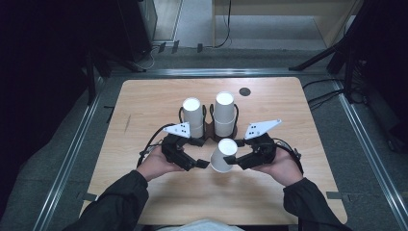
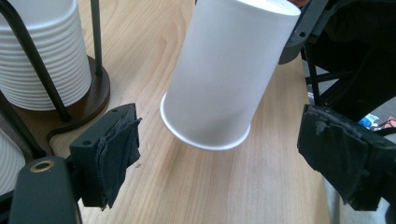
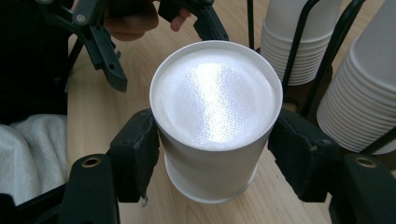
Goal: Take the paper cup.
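Near the middle of the pale wood-grain table (image 1: 144, 103) we see the right gripper (image 3: 212, 140) pinching an upside-down, tapered white paper cup (image 3: 215, 116) while the left gripper (image 2: 233, 154), its cloth-padded jaws spread, waits beside it, two ribbed cup stacks (image 1: 224, 113) behind.

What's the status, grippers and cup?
Right gripper shut on upside-down white paper cup. Left gripper open beside it. Two cup stacks behind; nothing blocking.

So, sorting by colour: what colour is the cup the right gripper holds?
White all over; the cup shows best in the right gripper view.
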